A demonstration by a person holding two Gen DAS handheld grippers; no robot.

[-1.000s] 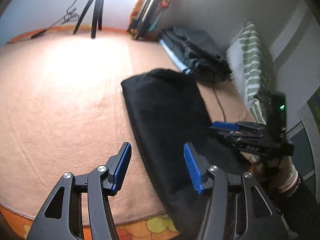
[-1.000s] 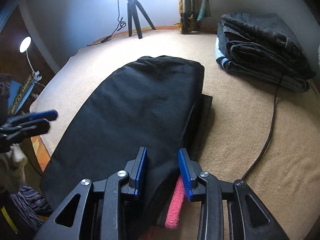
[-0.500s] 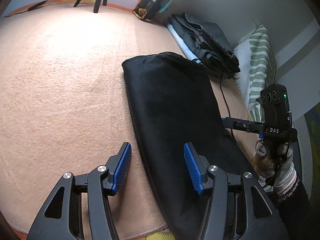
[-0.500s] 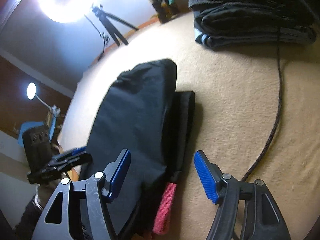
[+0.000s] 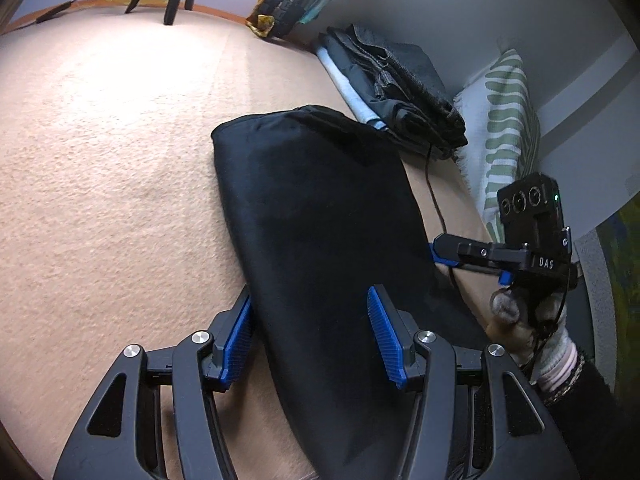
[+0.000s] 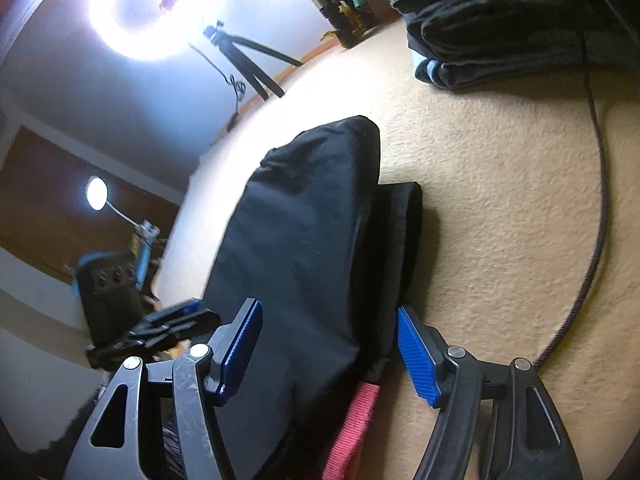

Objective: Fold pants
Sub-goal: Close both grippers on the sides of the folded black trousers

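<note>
The black pants (image 5: 320,216) are laid flat on the tan blanket (image 5: 112,184), folded into one long, thick strip. Their far end is rounded and puffy. A narrower layer (image 6: 404,236) is seen sticking out from under the top one on the right side, and a pink band (image 6: 356,428) shows at the near end. The left gripper (image 5: 310,338) is held open over the strip's left edge. The right gripper (image 6: 328,350) is held open wide around the near end after its jaws were just spread; nothing is pinched.
</note>
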